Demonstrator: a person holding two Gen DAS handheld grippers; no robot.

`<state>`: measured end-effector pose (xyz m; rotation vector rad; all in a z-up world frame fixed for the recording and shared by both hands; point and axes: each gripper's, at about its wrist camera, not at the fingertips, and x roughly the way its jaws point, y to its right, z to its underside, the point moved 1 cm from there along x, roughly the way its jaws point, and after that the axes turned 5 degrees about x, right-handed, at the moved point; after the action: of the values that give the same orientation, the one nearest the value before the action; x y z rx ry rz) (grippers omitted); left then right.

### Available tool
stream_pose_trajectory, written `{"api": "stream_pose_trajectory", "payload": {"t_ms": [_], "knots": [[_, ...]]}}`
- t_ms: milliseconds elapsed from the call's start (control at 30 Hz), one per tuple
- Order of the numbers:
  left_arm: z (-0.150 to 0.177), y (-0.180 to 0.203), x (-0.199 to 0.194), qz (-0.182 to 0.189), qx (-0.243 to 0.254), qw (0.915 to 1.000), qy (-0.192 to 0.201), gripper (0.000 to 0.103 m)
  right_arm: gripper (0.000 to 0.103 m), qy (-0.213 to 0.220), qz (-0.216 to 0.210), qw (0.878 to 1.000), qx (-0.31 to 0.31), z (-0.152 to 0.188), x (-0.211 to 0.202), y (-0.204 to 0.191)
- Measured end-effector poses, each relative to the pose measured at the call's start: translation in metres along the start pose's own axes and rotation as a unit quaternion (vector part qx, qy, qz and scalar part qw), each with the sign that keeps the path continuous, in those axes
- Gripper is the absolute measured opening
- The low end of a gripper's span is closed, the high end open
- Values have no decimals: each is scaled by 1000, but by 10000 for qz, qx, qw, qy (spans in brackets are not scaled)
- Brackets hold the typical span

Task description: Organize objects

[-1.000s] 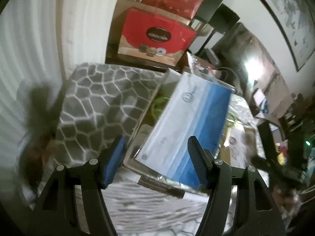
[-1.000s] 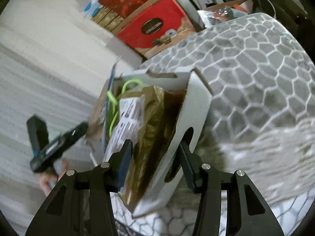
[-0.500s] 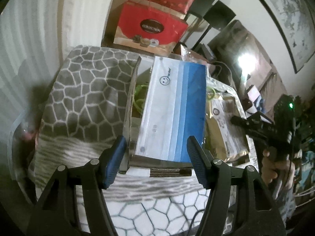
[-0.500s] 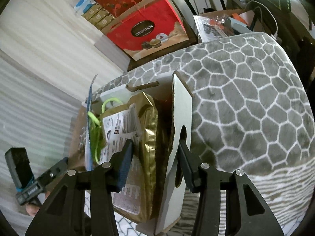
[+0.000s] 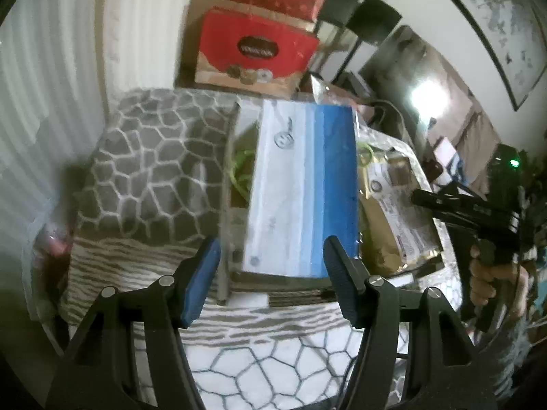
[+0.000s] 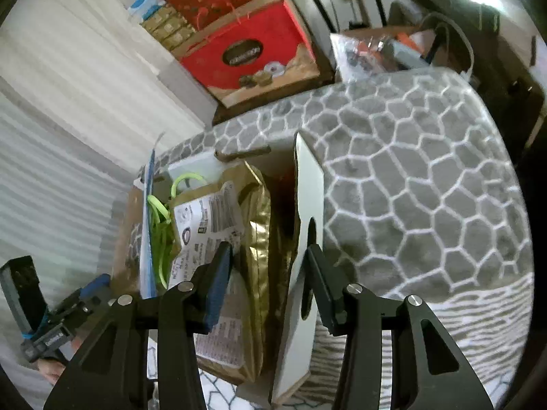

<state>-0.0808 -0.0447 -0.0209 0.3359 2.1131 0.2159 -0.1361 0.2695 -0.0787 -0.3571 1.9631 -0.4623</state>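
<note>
An open cardboard box (image 6: 309,184) sits on a grey honeycomb-patterned cushion. A flat blue and white packet (image 5: 301,188) leans inside it, seen edge-on in the right wrist view (image 6: 147,225). Beside the packet lie green loops (image 6: 159,218) and a gold bag (image 6: 259,239) with a white label. My left gripper (image 5: 271,263) is open just short of the box's near wall, and its pads are clear of the packet. My right gripper (image 6: 268,270) is open astride the gold bag and the white side wall, with a dark gap between bag and wall.
The cushion (image 5: 154,171) spreads left and right of the box. Red gift boxes (image 5: 256,48) are stacked behind it, against pale ribbed curtains (image 5: 51,102). A bag of clutter (image 6: 376,48) stands at the back right. A hand (image 5: 489,283) grips the right gripper's handle.
My left gripper has backed away from the box, leaving the blue and white packet inside. The right gripper has rolled a little and still straddles the box wall.
</note>
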Motion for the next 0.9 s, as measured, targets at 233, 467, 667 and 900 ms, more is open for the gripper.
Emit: {"api": "stream_pose_trajectory", "payload": {"t_ms": [233, 467, 667, 900], "knots": [[-9, -9, -9, -89, -83, 9997, 207, 73, 62, 631, 53, 9968, -481, -5, -38, -38], [-8, -14, -7, -88, -149, 9996, 218, 76, 61, 90, -596, 9958, -683, -3, -1, -88], [-7, -16, -8, -23, -170, 9996, 225, 76, 43, -538, -900, 9929, -564, 11, 46, -102], [-8, -17, -6, 76, -197, 9996, 210, 76, 14, -778, -754, 9916, -709, 19, 77, -118]]}}
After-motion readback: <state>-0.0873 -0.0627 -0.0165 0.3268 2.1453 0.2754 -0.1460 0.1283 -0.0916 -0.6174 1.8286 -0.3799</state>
